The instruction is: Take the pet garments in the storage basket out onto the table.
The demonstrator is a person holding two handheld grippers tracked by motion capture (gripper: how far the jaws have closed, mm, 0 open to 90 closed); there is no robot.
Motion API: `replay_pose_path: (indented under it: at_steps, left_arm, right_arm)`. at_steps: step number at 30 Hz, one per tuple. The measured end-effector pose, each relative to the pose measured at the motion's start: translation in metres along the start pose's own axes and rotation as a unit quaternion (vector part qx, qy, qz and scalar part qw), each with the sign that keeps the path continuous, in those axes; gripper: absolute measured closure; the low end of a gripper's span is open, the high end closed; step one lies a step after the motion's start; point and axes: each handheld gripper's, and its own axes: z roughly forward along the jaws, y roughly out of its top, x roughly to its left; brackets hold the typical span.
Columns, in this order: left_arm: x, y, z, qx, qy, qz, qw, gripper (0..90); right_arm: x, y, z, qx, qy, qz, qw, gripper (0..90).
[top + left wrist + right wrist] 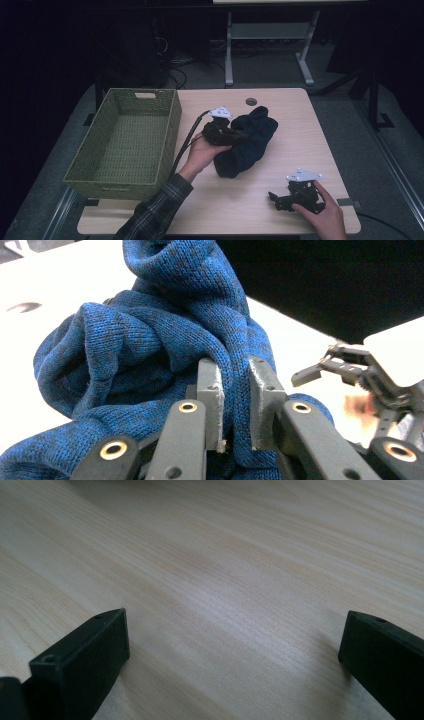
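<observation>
Pinching fold of blue knit sweater [150,355] w/ left gripper [234,405] jaws at desk [300,130] centre, beside green basket [125,145]; resting right gripper [280,197] near front edge, jaws spread wide.

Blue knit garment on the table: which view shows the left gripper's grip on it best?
The left gripper view: the left gripper has a fold of the blue knit garment pinched between its jaws, up close. The high view shows the whole dark garment beside the green woven basket, the pinch itself hidden. The right gripper view shows bare wooden table.
</observation>
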Motion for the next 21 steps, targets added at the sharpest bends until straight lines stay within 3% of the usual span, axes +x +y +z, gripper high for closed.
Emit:
replay_pose_path:
  at_steps: [11, 21]
  left_arm:
    - [0.007, -0.01, 0.04, 0.028, 0.002, -0.01, 0.9995, 76.6]
    - [0.01, -0.013, 0.049, 0.044, 0.0, -0.009, 0.999, 68.5]
  right_arm:
    - [0.0, 0.0, 0.0, -0.001, 0.0, -0.001, 1.0, 0.0]
    - [0.0, 0.0, 0.0, -0.001, 0.001, -0.003, 1.0, 0.0]
